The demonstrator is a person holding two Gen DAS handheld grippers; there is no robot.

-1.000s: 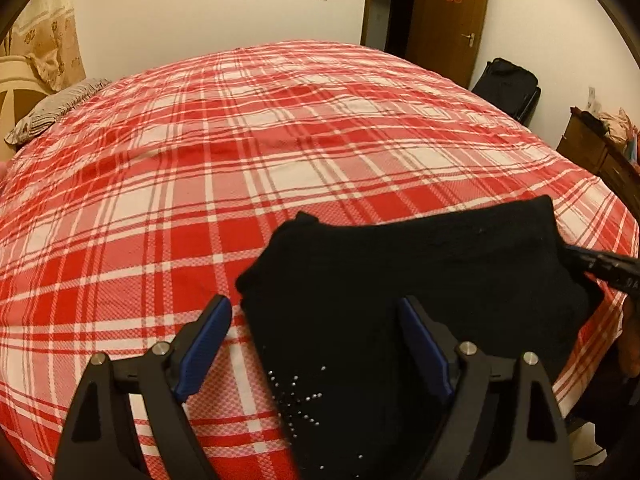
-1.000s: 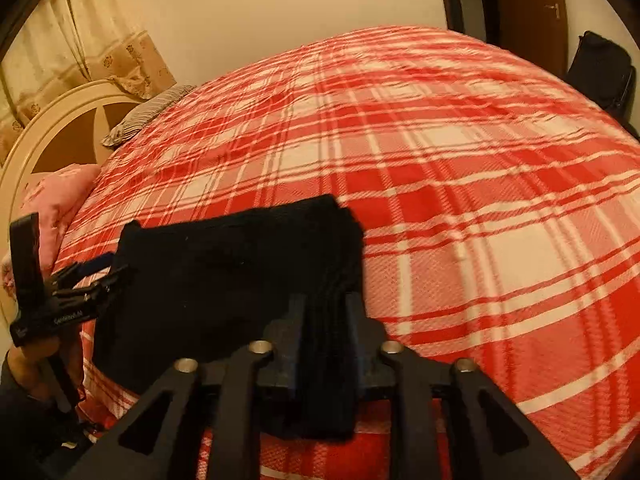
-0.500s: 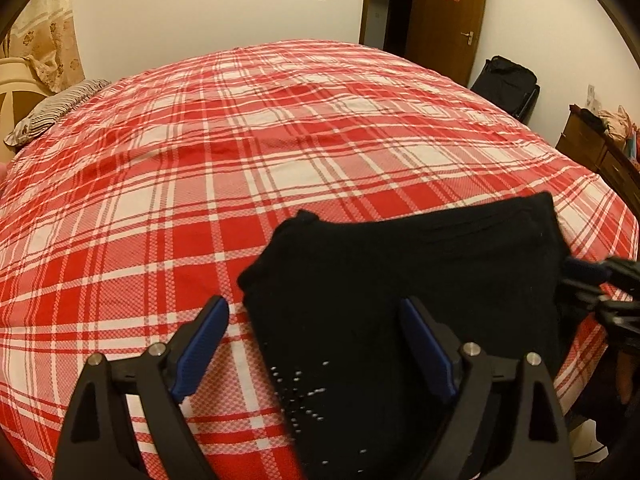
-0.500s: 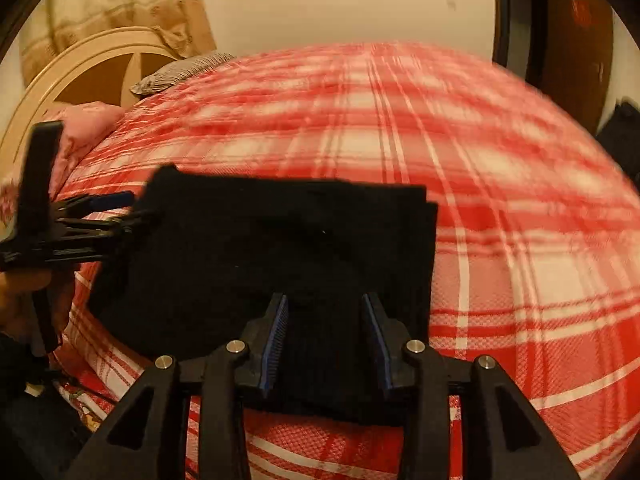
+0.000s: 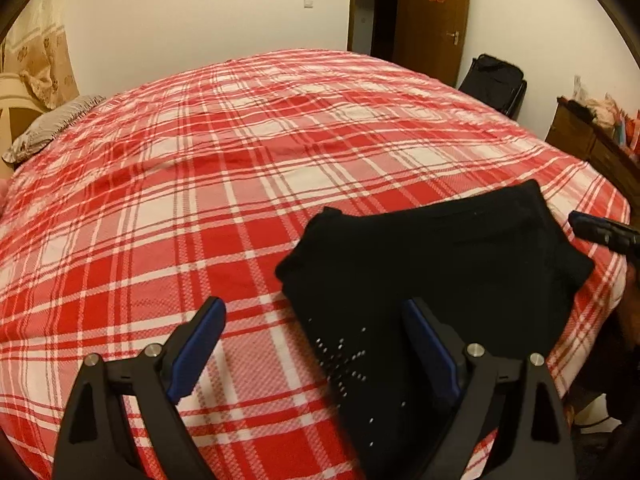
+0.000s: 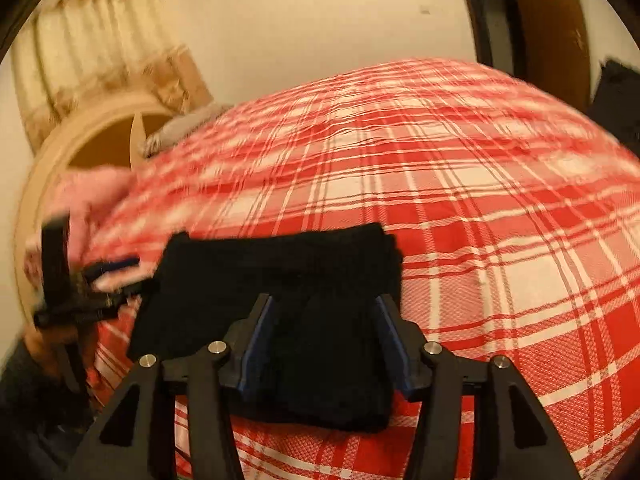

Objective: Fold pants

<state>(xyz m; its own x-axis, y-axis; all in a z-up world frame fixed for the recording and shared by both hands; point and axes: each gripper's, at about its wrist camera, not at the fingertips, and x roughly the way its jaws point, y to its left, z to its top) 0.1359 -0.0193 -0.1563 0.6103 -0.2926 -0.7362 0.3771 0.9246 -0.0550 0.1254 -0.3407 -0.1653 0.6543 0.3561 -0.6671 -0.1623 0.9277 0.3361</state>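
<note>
The black pants (image 5: 432, 264) lie folded into a compact stack near the bed's front edge, with small silver studs on the near part. My left gripper (image 5: 316, 340) is open above the stack's left end, empty. It also shows in the right wrist view (image 6: 116, 268), left of the pants (image 6: 288, 276). My right gripper (image 6: 324, 332) is open and empty, jaws either side of the stack's near end, not pinching it. Its tip shows in the left wrist view (image 5: 600, 230), just right of the pants.
The red and white plaid bedspread (image 5: 224, 184) covers the whole bed. A pillow (image 5: 52, 128) and headboard (image 6: 80, 136) are at the left. A wooden door (image 5: 436, 16), a black bag (image 5: 496, 80) and a dresser (image 5: 592, 148) stand at the right.
My right gripper let go of the pants' folded edge, opened wider and pulled back slightly. My left gripper stayed open and nearly still.
</note>
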